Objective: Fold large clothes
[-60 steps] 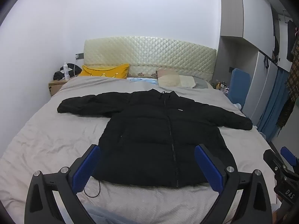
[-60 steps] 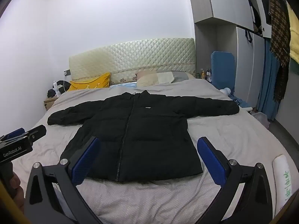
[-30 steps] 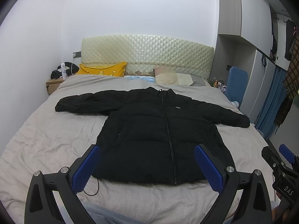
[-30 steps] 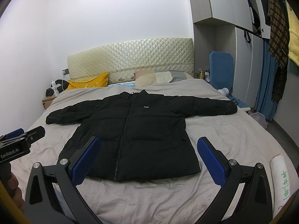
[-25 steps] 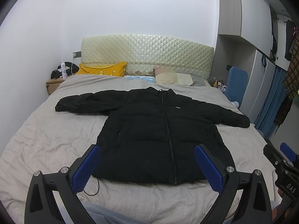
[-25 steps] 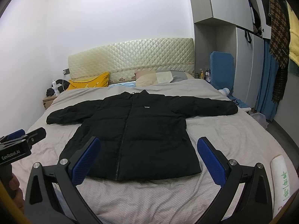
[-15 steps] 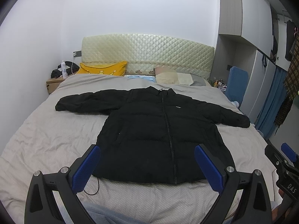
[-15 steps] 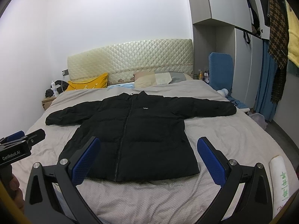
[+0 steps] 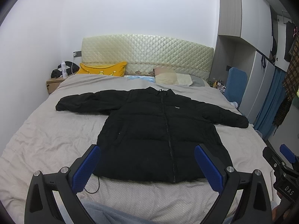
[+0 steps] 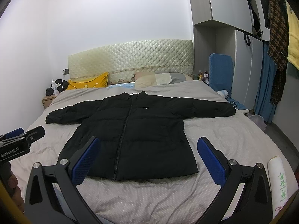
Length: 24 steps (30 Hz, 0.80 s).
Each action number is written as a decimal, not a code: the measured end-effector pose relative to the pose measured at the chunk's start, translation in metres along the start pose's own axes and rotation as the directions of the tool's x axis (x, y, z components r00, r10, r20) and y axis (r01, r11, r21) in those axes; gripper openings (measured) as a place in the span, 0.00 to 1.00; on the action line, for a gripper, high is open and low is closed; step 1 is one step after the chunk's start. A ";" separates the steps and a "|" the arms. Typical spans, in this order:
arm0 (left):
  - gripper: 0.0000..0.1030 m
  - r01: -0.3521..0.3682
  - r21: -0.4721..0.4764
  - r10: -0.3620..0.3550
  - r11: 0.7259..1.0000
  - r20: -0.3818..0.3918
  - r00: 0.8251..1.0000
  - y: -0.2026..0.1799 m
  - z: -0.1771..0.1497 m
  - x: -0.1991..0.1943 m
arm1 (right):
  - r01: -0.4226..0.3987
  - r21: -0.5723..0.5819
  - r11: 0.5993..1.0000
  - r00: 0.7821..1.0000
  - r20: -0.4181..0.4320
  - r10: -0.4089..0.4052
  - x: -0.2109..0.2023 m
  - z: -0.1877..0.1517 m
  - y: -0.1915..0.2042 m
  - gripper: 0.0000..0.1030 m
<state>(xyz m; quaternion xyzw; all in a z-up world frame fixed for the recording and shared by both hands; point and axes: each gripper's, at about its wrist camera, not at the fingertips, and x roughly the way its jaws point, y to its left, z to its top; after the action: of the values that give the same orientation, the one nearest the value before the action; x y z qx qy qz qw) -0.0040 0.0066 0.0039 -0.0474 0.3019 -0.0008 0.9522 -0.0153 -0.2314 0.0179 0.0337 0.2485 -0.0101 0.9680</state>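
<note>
A black puffer jacket [image 9: 158, 130] lies flat and zipped on the grey bed [image 9: 46, 136], front up, both sleeves spread out sideways, hem toward me. It also shows in the right wrist view [image 10: 134, 130]. My left gripper [image 9: 147, 166] is open and empty, held above the foot of the bed near the hem. My right gripper [image 10: 149, 160] is open and empty, likewise short of the hem. Each gripper shows at the edge of the other's view.
Pillows, one yellow [image 9: 102, 70], lie by the quilted headboard [image 9: 145, 52]. A nightstand [image 9: 54, 83] stands at the back left. Wardrobes [image 10: 243, 56] and hanging clothes line the right side. A thin black cord [image 9: 93, 186] lies by the jacket's left hem. A white roll [image 10: 278, 179] lies at the bed's right edge.
Both views have shifted only slightly; the jacket lies the same and both grippers stay open.
</note>
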 end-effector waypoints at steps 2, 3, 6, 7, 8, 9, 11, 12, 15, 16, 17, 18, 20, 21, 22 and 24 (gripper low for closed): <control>0.99 0.001 -0.001 -0.001 1.000 0.003 1.000 0.001 0.001 -0.003 | -0.001 -0.003 1.000 1.000 0.005 0.001 -0.003 0.000 0.000 1.00; 0.99 0.001 -0.003 -0.001 1.000 0.003 1.000 0.002 0.000 -0.005 | 0.000 -0.006 1.000 1.000 0.006 0.000 -0.004 0.000 0.001 1.00; 0.99 0.002 -0.008 -0.002 1.000 -0.006 1.000 0.002 -0.002 -0.007 | 0.004 -0.014 1.000 1.000 0.010 -0.004 -0.010 -0.001 0.000 1.00; 0.99 0.003 -0.007 -0.003 1.000 -0.009 1.000 0.003 -0.003 -0.009 | 0.002 -0.014 1.000 1.000 0.009 -0.002 -0.010 0.001 -0.001 1.00; 0.99 0.002 -0.006 -0.002 1.000 -0.010 1.000 0.003 -0.004 -0.011 | 0.001 -0.014 1.000 1.000 0.009 -0.001 -0.012 0.000 -0.001 1.00; 0.99 -0.002 -0.005 0.002 1.000 -0.008 1.000 0.003 -0.005 -0.013 | 0.000 -0.014 1.000 1.000 0.008 0.000 -0.013 0.000 -0.002 1.00; 0.99 -0.005 0.000 0.005 1.000 -0.007 1.000 0.003 -0.006 -0.016 | -0.003 -0.018 1.000 1.000 0.006 0.003 -0.014 0.000 -0.002 1.00; 0.99 0.001 0.000 -0.001 1.000 -0.011 1.000 0.002 -0.007 -0.018 | -0.002 -0.020 1.000 1.000 0.006 0.002 -0.016 0.000 -0.002 1.00; 0.99 0.016 -0.005 -0.016 1.000 -0.006 1.000 0.004 -0.008 -0.025 | 0.002 -0.019 1.000 1.000 0.014 -0.002 -0.020 -0.002 -0.002 1.00; 0.99 0.013 -0.001 -0.013 1.000 -0.002 1.000 0.004 -0.008 -0.028 | -0.001 -0.019 1.000 1.000 0.018 0.001 -0.024 -0.004 -0.002 1.00; 0.99 0.010 0.004 -0.010 1.000 0.003 1.000 0.003 -0.009 -0.032 | -0.003 -0.018 1.000 1.000 0.021 0.003 -0.026 -0.005 -0.003 1.00; 0.99 0.012 0.005 -0.012 1.000 0.007 1.000 0.003 -0.011 -0.035 | 0.000 -0.017 1.000 1.000 0.023 0.000 -0.027 -0.005 -0.003 1.00; 0.99 0.015 0.006 -0.015 1.000 0.014 1.000 0.001 -0.012 -0.041 | -0.004 -0.016 1.000 1.000 0.025 0.004 -0.030 -0.006 -0.003 1.00; 0.99 0.016 0.006 -0.016 1.000 0.018 1.000 0.001 -0.012 -0.044 | -0.009 -0.018 1.000 1.000 0.025 0.009 -0.031 -0.007 -0.002 1.00; 0.99 0.016 0.006 -0.017 1.000 0.021 1.000 0.001 -0.013 -0.046 | -0.010 -0.022 1.000 1.000 0.026 0.011 -0.033 -0.008 -0.002 1.00; 0.99 0.012 0.009 -0.012 1.000 0.029 1.000 0.000 -0.014 -0.050 | -0.012 -0.027 1.000 0.999 0.033 0.013 -0.037 -0.008 -0.003 1.00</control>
<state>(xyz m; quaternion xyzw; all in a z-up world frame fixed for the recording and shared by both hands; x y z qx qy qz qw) -0.0529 0.0066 0.0209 -0.0450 0.2877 -0.0069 0.9566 -0.0518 -0.2338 0.0288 0.0222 0.2324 -0.0014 0.9724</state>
